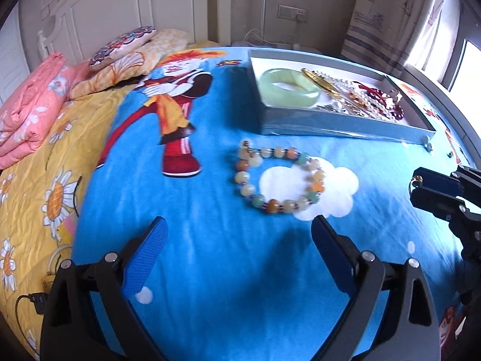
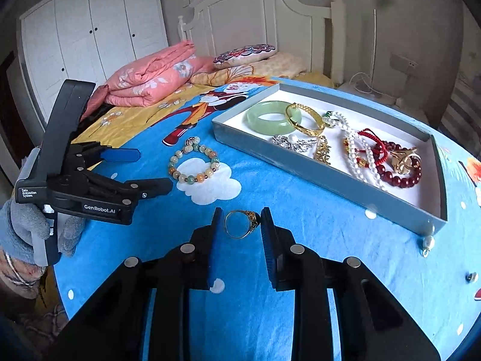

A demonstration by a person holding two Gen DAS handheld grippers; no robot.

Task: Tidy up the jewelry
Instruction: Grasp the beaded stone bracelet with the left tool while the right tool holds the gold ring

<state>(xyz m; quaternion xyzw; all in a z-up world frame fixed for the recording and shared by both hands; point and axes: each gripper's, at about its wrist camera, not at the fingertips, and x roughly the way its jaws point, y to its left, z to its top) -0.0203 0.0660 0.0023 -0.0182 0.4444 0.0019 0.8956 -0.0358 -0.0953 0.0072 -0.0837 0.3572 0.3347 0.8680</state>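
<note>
A blue-grey jewelry tray lies on the blue cartoon bedspread and holds a green jade bangle, a gold bangle, pearl strands, red beads and brooches. It also shows in the left wrist view. A multicoloured bead bracelet lies on a white cloud print. My right gripper is shut on a gold ring, held just above the bedspread. My left gripper is open and empty, a little short of the bead bracelet.
A pearl earring and a small stud lie on the bedspread by the tray's near right corner. A folded pink quilt and pillows lie by the white headboard. Yellow flowered sheet lies to the left.
</note>
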